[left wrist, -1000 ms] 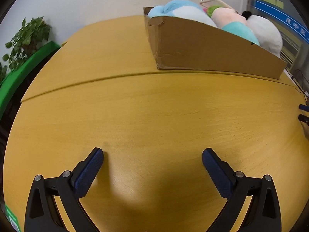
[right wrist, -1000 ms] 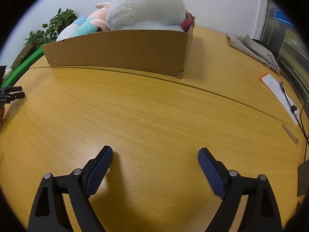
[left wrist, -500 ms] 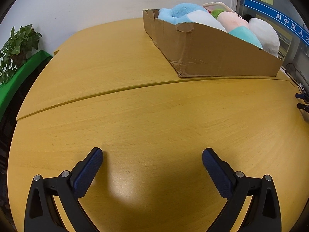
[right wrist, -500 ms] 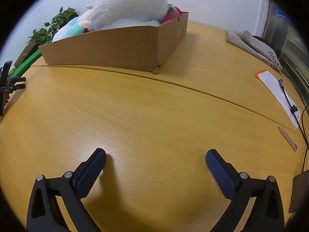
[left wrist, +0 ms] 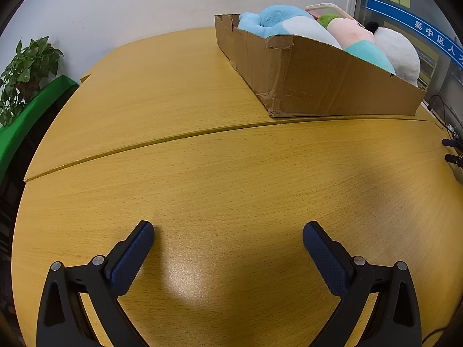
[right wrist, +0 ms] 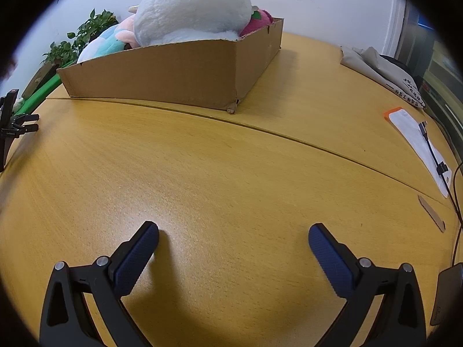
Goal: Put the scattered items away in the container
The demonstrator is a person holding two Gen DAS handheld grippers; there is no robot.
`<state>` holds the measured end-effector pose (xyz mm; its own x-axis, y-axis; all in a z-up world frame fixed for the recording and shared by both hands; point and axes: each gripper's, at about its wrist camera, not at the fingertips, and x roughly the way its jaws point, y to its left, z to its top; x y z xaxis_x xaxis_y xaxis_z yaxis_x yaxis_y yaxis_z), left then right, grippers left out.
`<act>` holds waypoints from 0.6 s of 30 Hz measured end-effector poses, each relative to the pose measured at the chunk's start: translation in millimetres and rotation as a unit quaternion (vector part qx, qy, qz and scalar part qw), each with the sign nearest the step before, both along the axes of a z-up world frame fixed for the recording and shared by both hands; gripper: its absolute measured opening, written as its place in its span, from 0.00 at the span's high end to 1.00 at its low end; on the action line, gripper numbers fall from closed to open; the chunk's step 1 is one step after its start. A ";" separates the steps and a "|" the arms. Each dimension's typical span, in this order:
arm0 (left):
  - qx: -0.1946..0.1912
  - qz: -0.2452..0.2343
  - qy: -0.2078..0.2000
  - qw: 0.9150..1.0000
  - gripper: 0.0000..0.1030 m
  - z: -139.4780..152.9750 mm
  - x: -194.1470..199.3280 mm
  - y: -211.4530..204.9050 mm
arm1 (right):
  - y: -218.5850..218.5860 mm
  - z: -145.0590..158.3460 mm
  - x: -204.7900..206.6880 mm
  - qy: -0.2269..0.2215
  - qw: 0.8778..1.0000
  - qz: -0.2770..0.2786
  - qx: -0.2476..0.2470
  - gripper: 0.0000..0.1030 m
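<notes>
Both the left gripper [left wrist: 228, 231] and the right gripper [right wrist: 233, 232] are held wide apart over the bare wooden table [left wrist: 231, 179], with nothing gripped. The cardboard box [left wrist: 327, 86] is set farther back on the table, well apart from both, and is filled with soft toys [right wrist: 191, 8].

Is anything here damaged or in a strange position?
Yes. The cardboard box is worn: its near corner is crumpled and its rim is torn. The plush toys are heaped above the rim. Both the left gripper and the right gripper are open and empty.
</notes>
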<state>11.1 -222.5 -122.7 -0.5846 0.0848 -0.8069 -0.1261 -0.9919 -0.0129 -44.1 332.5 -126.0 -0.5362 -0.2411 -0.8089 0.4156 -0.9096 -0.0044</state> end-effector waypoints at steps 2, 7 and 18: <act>0.000 0.000 0.000 1.000 0.00 -0.3 0.4 0.5 | 0.4 -0.2 0.4 0.000 1.000 0.000 0.000 0.00; 0.000 0.001 0.000 1.000 0.00 -0.7 1.2 1.2 | 1.5 -0.3 1.8 0.000 1.000 0.005 -0.001 0.00; 0.000 0.002 0.000 1.000 0.00 -1.1 1.4 1.8 | -0.4 -2.1 1.0 0.002 1.000 0.016 0.001 0.00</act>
<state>12.5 -220.6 -123.8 -0.5855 0.0822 -0.8065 -0.1221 -0.9924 -0.0125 -43.2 332.1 -128.1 -0.5317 -0.2564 -0.8072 0.4446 -0.8957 -0.0084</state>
